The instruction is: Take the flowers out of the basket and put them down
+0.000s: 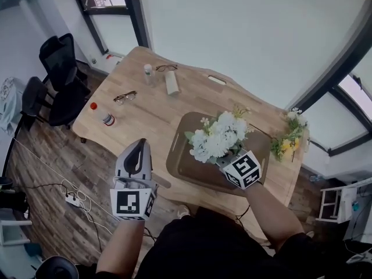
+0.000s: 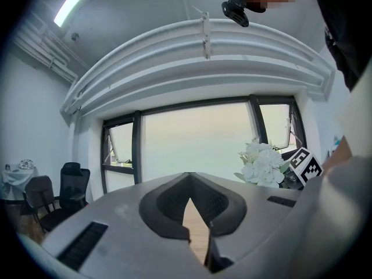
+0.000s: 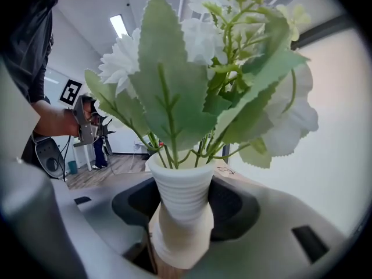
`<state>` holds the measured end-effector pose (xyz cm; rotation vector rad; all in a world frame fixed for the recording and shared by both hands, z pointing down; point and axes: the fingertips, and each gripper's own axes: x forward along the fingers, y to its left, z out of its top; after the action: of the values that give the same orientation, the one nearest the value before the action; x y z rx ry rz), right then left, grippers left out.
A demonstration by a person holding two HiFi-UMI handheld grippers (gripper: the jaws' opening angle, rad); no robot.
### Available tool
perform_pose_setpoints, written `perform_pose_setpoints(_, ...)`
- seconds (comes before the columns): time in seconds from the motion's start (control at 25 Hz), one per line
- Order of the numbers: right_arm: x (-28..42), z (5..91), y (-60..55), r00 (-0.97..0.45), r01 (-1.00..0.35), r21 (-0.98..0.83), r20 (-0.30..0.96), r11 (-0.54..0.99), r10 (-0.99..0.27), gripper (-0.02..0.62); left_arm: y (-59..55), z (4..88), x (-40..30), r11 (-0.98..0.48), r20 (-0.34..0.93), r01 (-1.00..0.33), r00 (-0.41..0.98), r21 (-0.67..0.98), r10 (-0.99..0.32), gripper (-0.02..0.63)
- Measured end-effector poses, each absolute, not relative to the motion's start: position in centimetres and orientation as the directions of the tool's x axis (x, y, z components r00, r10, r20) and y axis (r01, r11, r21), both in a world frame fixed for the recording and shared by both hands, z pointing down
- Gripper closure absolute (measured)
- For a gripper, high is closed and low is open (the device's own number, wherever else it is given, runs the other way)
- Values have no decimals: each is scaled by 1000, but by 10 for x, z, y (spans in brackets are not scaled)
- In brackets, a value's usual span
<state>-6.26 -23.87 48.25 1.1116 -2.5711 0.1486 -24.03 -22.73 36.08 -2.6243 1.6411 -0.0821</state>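
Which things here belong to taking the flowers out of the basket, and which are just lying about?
Job: white flowers in a vase, held by the right gripper; basket; yellow flowers.
Lying about: glasses, small bottle, clear bottle, chairs.

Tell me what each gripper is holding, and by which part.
The right gripper holds the white flower bunch by the ribbed white vase at its base, with the jaws on the vase's narrow waist. The left gripper holds nothing; its jaws are together.
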Motion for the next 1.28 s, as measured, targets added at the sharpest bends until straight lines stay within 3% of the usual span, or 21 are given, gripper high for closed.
perform_pose_setpoints(1.28, 83, 383, -198, -375, -909, 94, 243, 407, -894, 336, -228, 329, -100, -708, -39, -703, 711, -67, -702, 606)
